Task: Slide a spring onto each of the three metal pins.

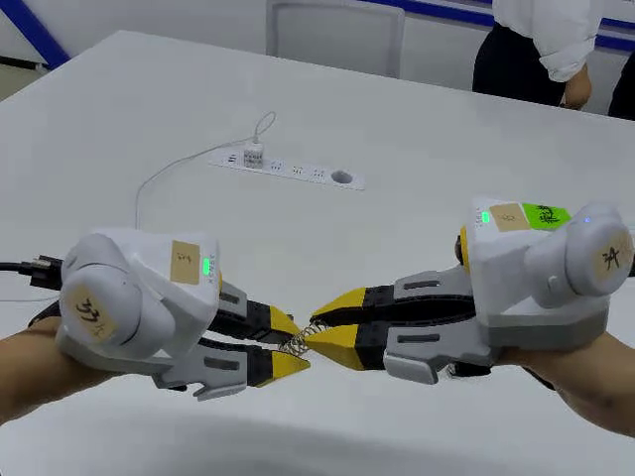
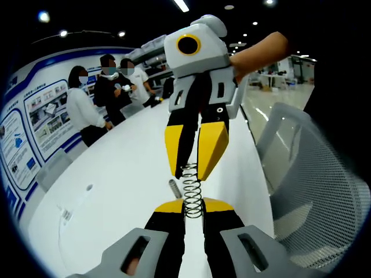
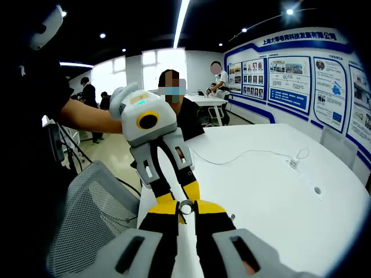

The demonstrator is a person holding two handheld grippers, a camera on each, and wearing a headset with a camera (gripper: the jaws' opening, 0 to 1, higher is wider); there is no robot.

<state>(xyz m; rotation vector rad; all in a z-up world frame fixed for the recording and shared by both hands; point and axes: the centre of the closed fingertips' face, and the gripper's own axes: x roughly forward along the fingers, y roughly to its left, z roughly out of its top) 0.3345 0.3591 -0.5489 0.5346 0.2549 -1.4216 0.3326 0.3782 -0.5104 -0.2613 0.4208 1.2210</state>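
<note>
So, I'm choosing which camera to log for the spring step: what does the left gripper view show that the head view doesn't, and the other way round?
Left gripper view: the spring with separate coils seen side on, plus a mesh chair. Head view: the power strip and its white cable. Both: the spring bridging left tongs and right tongs over the white table.

My left gripper (image 1: 298, 345): tip to tip with my right gripper (image 1: 312, 329), low over the white table (image 1: 446, 149) | spring (image 1: 301, 337): small, bridging both sets of yellow tips, each pinching an end | power strip (image 1: 298, 171): well behind, white cable (image 1: 174, 167) plugged in | far edge: chair (image 1: 332, 35), a person (image 1: 536, 50) standing
</note>
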